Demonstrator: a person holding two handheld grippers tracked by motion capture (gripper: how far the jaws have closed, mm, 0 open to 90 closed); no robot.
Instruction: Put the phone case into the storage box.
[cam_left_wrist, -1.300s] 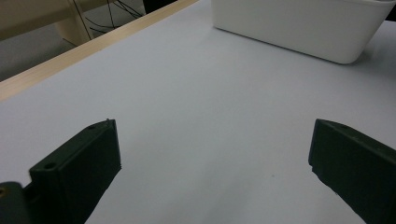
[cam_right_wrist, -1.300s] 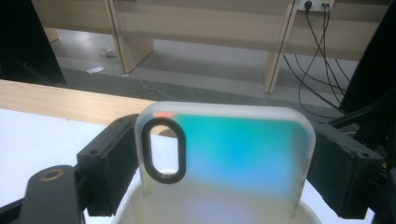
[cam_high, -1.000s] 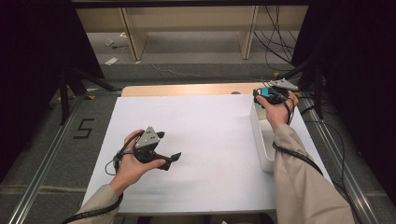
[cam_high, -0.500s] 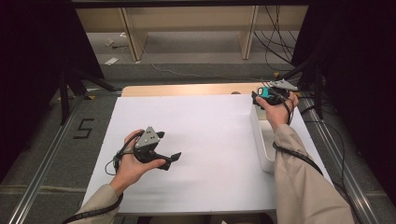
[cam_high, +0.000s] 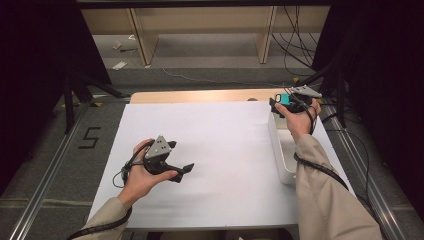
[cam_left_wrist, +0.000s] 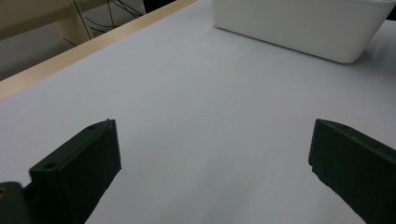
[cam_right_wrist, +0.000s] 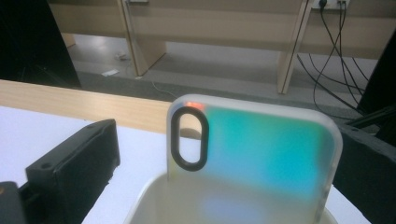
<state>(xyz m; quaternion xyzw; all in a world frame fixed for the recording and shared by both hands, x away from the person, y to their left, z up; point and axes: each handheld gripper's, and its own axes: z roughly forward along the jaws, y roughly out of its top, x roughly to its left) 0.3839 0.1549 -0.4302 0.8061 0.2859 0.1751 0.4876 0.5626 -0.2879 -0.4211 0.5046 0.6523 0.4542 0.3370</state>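
Note:
A translucent phone case (cam_right_wrist: 261, 154) with a teal back and a black oval camera ring stands upright in the far end of a white bin (cam_right_wrist: 144, 205). My right gripper (cam_right_wrist: 229, 135) straddles it. Its jaws have just been opening, and the case now sits between them with a clear gap on the left side. From above, the right gripper (cam_high: 282, 105) hovers over the bin's far end (cam_high: 285, 155), with the teal case (cam_high: 285, 99) showing at the hand. My left gripper (cam_high: 181, 156) rests low over the white table sheet (cam_high: 220, 150), jaws wide apart (cam_left_wrist: 215, 140) and nothing between them.
The white bin (cam_left_wrist: 299, 28) lies along the sheet's right side. A wooden table edge (cam_high: 200, 96) runs behind the sheet. Beyond it are wooden shelf legs (cam_high: 142, 45) and loose cables (cam_high: 300, 35) on the floor. Metal rails flank the table.

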